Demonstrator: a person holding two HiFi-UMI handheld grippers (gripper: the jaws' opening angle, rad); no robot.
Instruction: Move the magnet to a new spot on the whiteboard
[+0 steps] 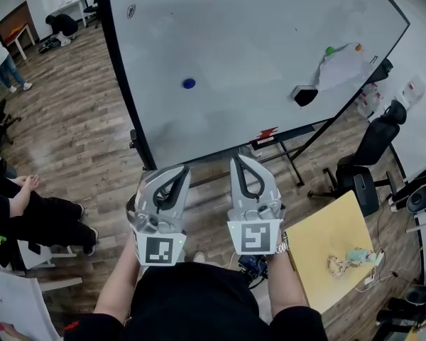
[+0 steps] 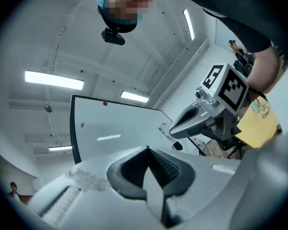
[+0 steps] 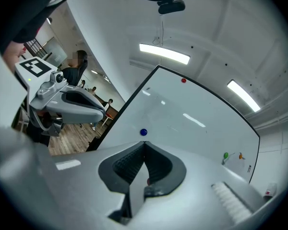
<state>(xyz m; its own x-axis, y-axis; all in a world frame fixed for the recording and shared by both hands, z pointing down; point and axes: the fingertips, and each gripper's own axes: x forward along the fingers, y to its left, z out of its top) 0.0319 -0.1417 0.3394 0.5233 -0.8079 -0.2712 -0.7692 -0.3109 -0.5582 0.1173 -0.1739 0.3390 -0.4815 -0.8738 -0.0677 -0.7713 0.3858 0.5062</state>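
Observation:
A big whiteboard (image 1: 255,41) leans ahead of me. On it sit a blue magnet (image 1: 189,83), a green magnet (image 1: 330,50) and an orange one (image 1: 358,47) beside a sheet of paper (image 1: 341,69). Both grippers hang side by side below the board, well short of it. My left gripper (image 1: 182,168) is shut and empty, its tips meeting (image 2: 147,148). My right gripper (image 1: 241,158) is shut too (image 3: 144,143), with nothing seen between its fingers. The right gripper view has the blue magnet (image 3: 143,132) just above the jaw tips and a red magnet (image 3: 183,80) near the board's top edge.
A black eraser (image 1: 304,94) sticks to the board's lower right. The board's stand legs (image 1: 292,158) reach out over the wooden floor. A black office chair (image 1: 373,148) and a yellow table (image 1: 334,251) stand at the right. Seated people's legs (image 1: 35,212) are at the left.

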